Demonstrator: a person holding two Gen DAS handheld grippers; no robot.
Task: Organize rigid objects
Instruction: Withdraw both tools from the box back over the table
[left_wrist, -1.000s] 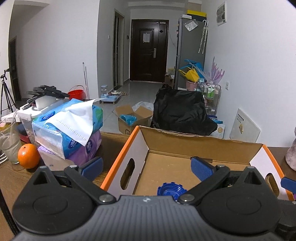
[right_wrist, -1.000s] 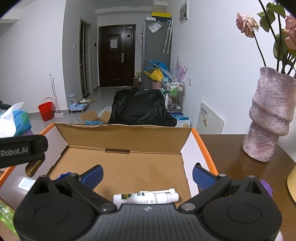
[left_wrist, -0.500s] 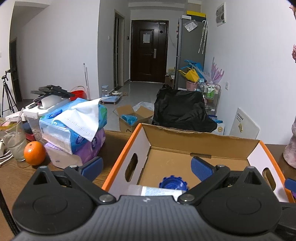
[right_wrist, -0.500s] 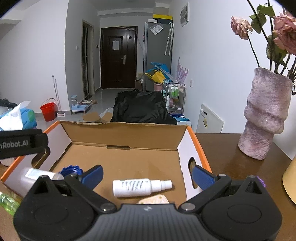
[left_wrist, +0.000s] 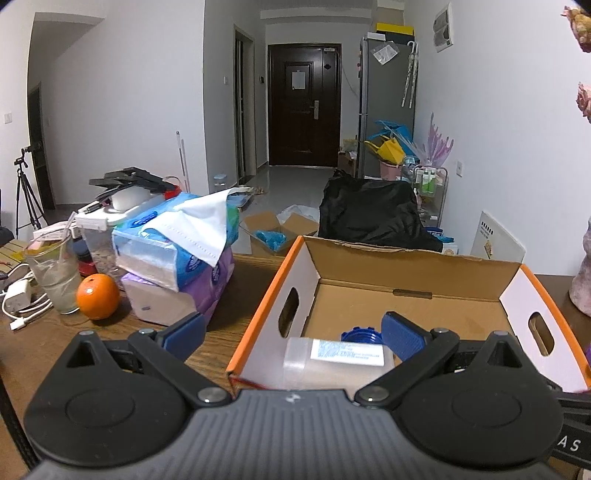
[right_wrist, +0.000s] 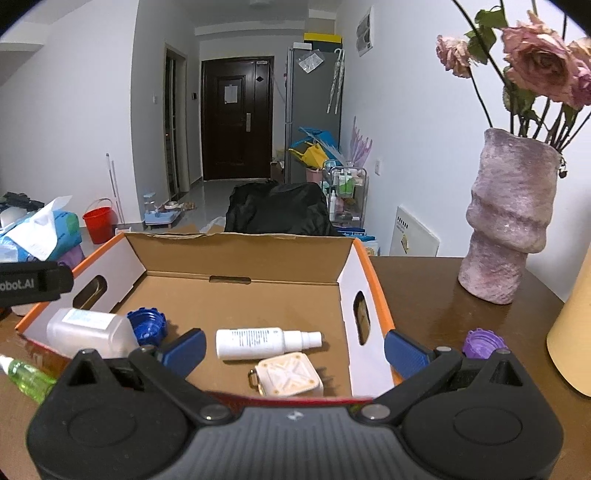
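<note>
An open cardboard box with orange edges sits on the brown table. Inside lie a clear bottle with a blue cap, a white spray bottle and a cream square case. The clear bottle also shows in the left wrist view, inside the box. My left gripper is open and empty, straddling the box's left wall. My right gripper is open and empty above the box's near edge. A purple cap and a green bottle lie outside the box.
Tissue packs, an orange and a glass stand left of the box. A pink vase with dried roses stands at the right, beside a cream cylinder. My left gripper's body shows at the left.
Both grippers have pulled back and up from the box. More of the box's contents show now: the clear bottle, the white spray bottle and the cream case.
</note>
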